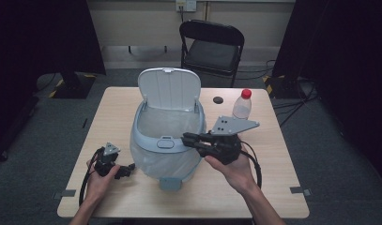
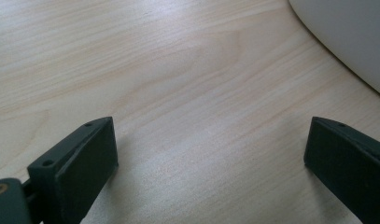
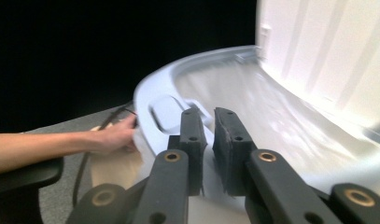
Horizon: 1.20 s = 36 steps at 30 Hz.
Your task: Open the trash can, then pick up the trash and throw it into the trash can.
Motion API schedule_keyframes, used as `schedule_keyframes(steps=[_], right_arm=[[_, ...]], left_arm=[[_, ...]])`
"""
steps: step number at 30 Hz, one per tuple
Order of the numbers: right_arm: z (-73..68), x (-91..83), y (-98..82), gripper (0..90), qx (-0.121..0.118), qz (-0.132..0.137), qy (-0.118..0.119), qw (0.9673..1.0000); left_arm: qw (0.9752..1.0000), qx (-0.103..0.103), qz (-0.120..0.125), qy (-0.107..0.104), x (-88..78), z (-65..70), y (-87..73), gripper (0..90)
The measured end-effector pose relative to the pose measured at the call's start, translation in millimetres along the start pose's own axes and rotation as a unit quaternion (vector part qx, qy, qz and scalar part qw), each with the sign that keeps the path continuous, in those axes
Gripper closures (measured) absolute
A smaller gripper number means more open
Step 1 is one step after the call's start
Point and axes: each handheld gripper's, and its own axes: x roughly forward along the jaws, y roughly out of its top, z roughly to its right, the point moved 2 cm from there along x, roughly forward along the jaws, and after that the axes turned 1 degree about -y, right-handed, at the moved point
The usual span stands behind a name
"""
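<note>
A pale blue bin [image 1: 142,140] with a clear liner stands mid-table, its white lid [image 1: 169,89] tipped up at the back. My right gripper [image 1: 186,139] hovers at the bin's front rim on the right, pointing left. In the right gripper view, my right gripper [image 3: 208,121] has its jaws a narrow slit apart with nothing between them, just over the rim [image 3: 148,93] and facing the raised lid [image 3: 327,56]. My left gripper [image 1: 128,169] lies on the table left of the bin. Its jaws [image 2: 211,158] stand wide open over bare wood, and the bin's wall [image 2: 346,37] is close by.
A plastic bottle [image 1: 242,105] with a red cap stands on the table [image 1: 273,187] at the back right, and a small black disc [image 1: 218,100] lies left of it. A black folding chair [image 1: 212,47] stands behind the table. Dark curtains hang on both sides.
</note>
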Motion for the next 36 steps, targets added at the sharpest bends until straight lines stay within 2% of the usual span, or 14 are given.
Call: schedule_keyframes(steps=[4, 6, 10, 14, 18, 22, 25, 28, 30, 32, 36], right_arm=[[4.1, -15.0, -9.0, 76.8, -0.002, 0.011, -0.019, 0.9998], [6.2, -20.1, -13.9, 73.8, 0.006, 0.011, -0.027, 0.9996], [19.4, -26.5, -28.2, 67.4, 0.027, 0.007, -0.048, 0.9985], [36.1, -27.1, -47.0, 61.2, 0.058, -0.005, -0.065, 0.9961], [57.8, -19.5, -72.1, 49.7, 0.080, -0.036, -0.094, 0.9917], [76.6, -15.5, -98.3, 36.7, 0.106, -0.071, -0.129, 0.9834], [88.0, -17.5, -116.4, 31.5, 0.124, -0.083, -0.158, 0.9760], [100.0, -19.6, -132.6, 25.7, 0.132, -0.100, -0.194, 0.9668], [110.0, -21.1, -143.1, 21.6, 0.142, -0.106, -0.221, 0.9592], [119.6, -21.5, -153.9, 20.1, 0.152, -0.110, -0.237, 0.9533], [135.4, -20.1, -171.1, 18.6, 0.164, -0.125, -0.255, 0.9446]], left_arm=[[1.0000, 0.000, 0.000, 0.000, 0.0, 0.0, 0.0, 2.1], [1.0000, -0.001, -0.002, 0.001, 0.3, -0.3, 0.1, 1.5], [1.0000, -0.001, -0.002, 0.001, 0.3, -0.3, 0.1, 1.1], [1.0000, -0.002, 0.000, 0.005, 0.3, -0.7, 0.1, 1.1], [1.0000, -0.003, 0.001, 0.006, 0.5, -0.6, 0.2, 1.0], [1.0000, -0.003, 0.001, 0.006, 0.5, -0.6, 0.1, 1.0], [1.0000, -0.003, 0.001, 0.006, 0.5, -0.6, 0.1, 1.0], [1.0000, -0.003, 0.001, 0.006, 0.5, -0.6, 0.2, 1.0], [1.0000, -0.003, 0.001, 0.006, 0.5, -0.6, 0.1, 1.0], [1.0000, -0.003, 0.001, 0.006, 0.5, -0.6, 0.2, 1.0], [1.0000, -0.003, 0.001, 0.005, 0.5, -0.6, 0.2, 1.0]])
